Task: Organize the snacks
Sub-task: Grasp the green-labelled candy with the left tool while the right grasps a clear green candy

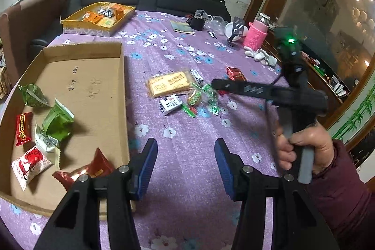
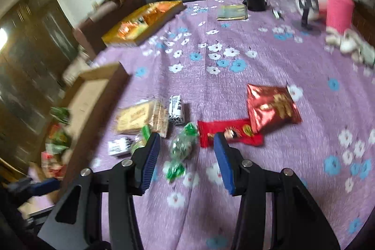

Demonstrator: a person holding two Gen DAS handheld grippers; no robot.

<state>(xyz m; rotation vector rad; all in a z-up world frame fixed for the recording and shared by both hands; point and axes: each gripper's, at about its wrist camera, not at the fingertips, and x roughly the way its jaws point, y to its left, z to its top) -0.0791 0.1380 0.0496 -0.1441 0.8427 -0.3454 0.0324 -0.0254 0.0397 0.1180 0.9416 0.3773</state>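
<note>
A shallow cardboard tray (image 1: 86, 76) lies at the left of the purple flowered cloth and holds several wrapped snacks, green (image 1: 57, 120), red (image 1: 23, 129) and white. Loose snacks lie mid-table: a yellow biscuit pack (image 1: 168, 83), a black-and-white pack (image 1: 170, 104), green candies (image 1: 204, 97). My left gripper (image 1: 186, 165) is open and empty, just right of the tray's near corner. My right gripper (image 2: 187, 156) is open and empty over a green candy (image 2: 182, 144), with a flat red pack (image 2: 229, 133) and a shiny red bag (image 2: 271, 104) just beyond. It also shows in the left wrist view (image 1: 215, 82).
A yellow box of orange snacks (image 1: 98, 17) stands at the far left. A pink-sleeved bottle (image 1: 255, 33), a phone stand (image 1: 236, 27), a clear cup, a black object and white gloves (image 1: 260, 55) sit at the far right. A black sofa runs behind the table.
</note>
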